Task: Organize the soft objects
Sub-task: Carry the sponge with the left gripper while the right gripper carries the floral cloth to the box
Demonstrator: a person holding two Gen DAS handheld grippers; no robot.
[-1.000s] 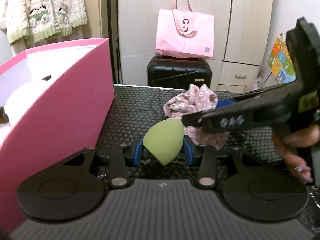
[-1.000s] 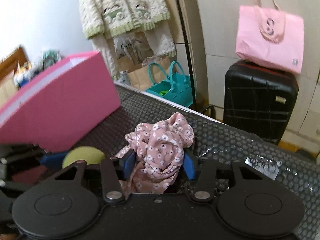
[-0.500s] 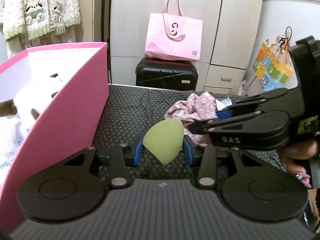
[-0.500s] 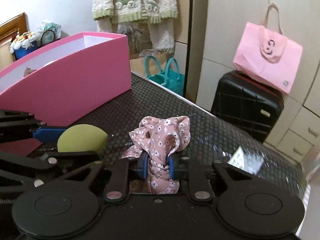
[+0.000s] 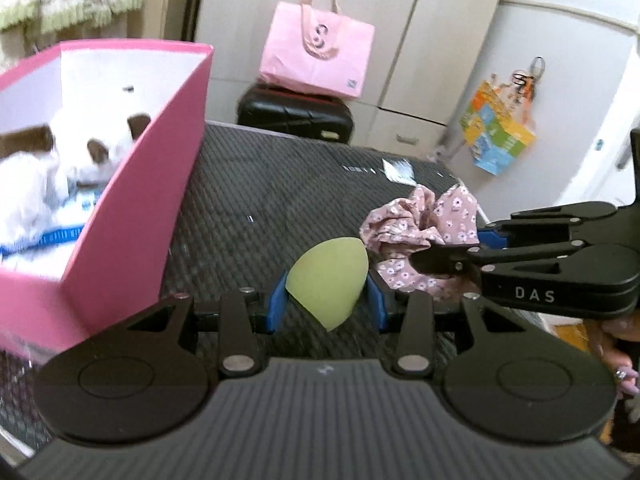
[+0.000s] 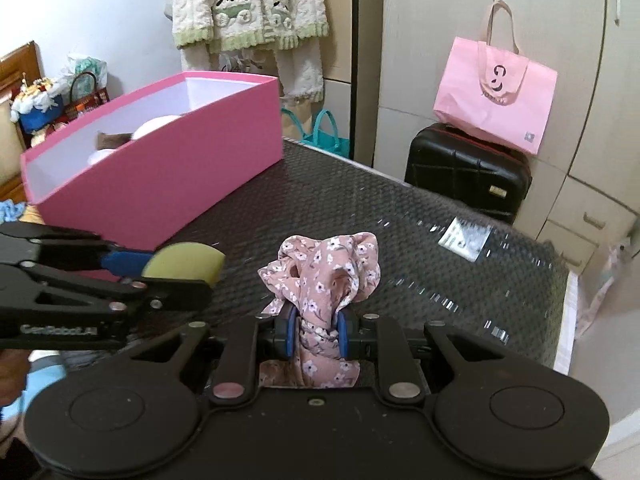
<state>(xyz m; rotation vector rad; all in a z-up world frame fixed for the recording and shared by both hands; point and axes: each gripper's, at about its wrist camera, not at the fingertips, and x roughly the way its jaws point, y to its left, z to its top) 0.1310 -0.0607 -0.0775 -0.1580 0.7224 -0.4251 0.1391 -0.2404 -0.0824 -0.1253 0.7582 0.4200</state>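
right gripper (image 5: 460,258): "DAS" | left gripper (image 6: 176,276): "GenRobot.AI"

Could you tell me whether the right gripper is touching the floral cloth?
Touching: the right wrist view shows the right gripper shut on the floral cloth, blue pads pinching it.

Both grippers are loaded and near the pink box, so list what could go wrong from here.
1. The right gripper pinches only a thin fold of the floral scrunchie; loose loops could snag the pink box rim.
2. The left gripper squeezes the green makeup sponge, whose tapered shape might let it pop out.
3. The grippers sit close side by side and could collide over the box.
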